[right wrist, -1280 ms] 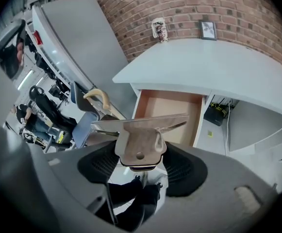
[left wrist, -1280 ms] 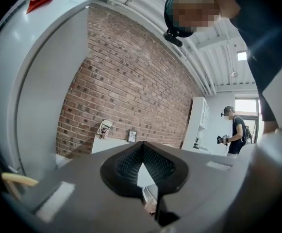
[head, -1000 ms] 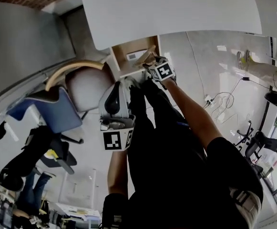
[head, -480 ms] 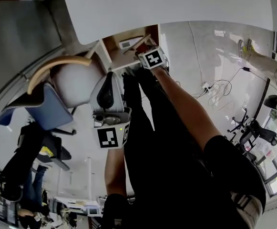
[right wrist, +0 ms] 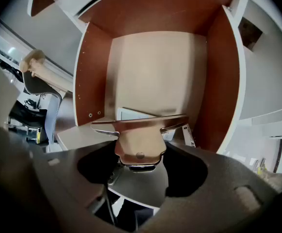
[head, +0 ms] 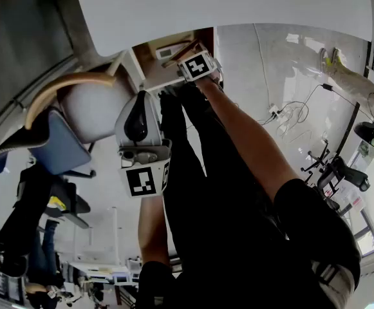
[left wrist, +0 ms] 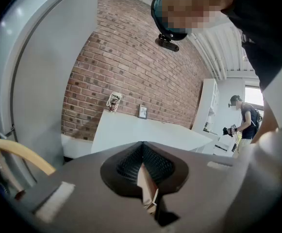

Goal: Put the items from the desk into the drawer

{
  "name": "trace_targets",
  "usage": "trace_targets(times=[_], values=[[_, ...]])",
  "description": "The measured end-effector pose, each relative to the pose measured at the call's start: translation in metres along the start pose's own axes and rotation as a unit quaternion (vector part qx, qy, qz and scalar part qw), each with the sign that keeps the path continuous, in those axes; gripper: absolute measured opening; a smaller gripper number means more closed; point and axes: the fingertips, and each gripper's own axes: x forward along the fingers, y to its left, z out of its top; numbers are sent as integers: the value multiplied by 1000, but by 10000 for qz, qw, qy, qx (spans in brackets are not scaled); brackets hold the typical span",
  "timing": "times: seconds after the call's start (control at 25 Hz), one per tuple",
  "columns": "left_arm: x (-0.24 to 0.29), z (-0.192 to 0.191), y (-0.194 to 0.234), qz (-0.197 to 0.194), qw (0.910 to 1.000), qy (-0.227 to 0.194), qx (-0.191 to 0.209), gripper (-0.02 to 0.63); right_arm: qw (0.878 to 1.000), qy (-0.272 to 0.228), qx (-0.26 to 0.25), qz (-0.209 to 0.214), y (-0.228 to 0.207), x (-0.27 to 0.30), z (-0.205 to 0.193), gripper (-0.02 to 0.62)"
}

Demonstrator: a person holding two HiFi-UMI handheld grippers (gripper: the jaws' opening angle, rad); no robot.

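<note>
The open drawer (head: pixel 153 76), brown wood inside, sits under the white desk (head: pixel 225 5). My right gripper (head: pixel 188 54) reaches into it, shut on a flat T-shaped wooden piece (right wrist: pixel 140 135) with a small screw in it. The right gripper view shows that gripper (right wrist: pixel 140 155) holding the piece level over the drawer floor (right wrist: pixel 150 72), with a white flat item (right wrist: pixel 133 114) lying just behind it; the same white item (head: pixel 165 51) shows in the head view. My left gripper (head: pixel 138 116) hangs back by my legs, pointing upward and shut (left wrist: pixel 143 176); a thin tan sliver shows between its pads.
A chair with a curved wooden armrest (head: pixel 64 84) and grey seat (head: pixel 87 111) stands left of the drawer. Cables and a power strip (head: pixel 280 116) lie on the floor to the right. More chairs (head: pixel 58 150) stand at the left.
My right gripper has carried the wooden piece farther in over the drawer. The left gripper has stayed near my legs.
</note>
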Motion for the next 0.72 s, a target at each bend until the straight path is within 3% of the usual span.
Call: trace_targets(times=[0.28, 0.44, 0.6, 0.72], values=[[-2, -2, 0, 57, 10000, -10, -77, 14, 9998, -21, -40, -195, -7, 6, 10, 291], [-4, -5, 3, 41, 9999, -30, -128, 14, 9994, -275, -212, 62, 4, 13, 21, 293], [-6, -5, 4, 81, 9999, -15, -111, 14, 9997, 4, -57, -236, -9, 4, 7, 293], [-8, -1, 3, 109, 9999, -63, -107, 14, 9993, -330, -17, 171, 7, -1, 18, 293]])
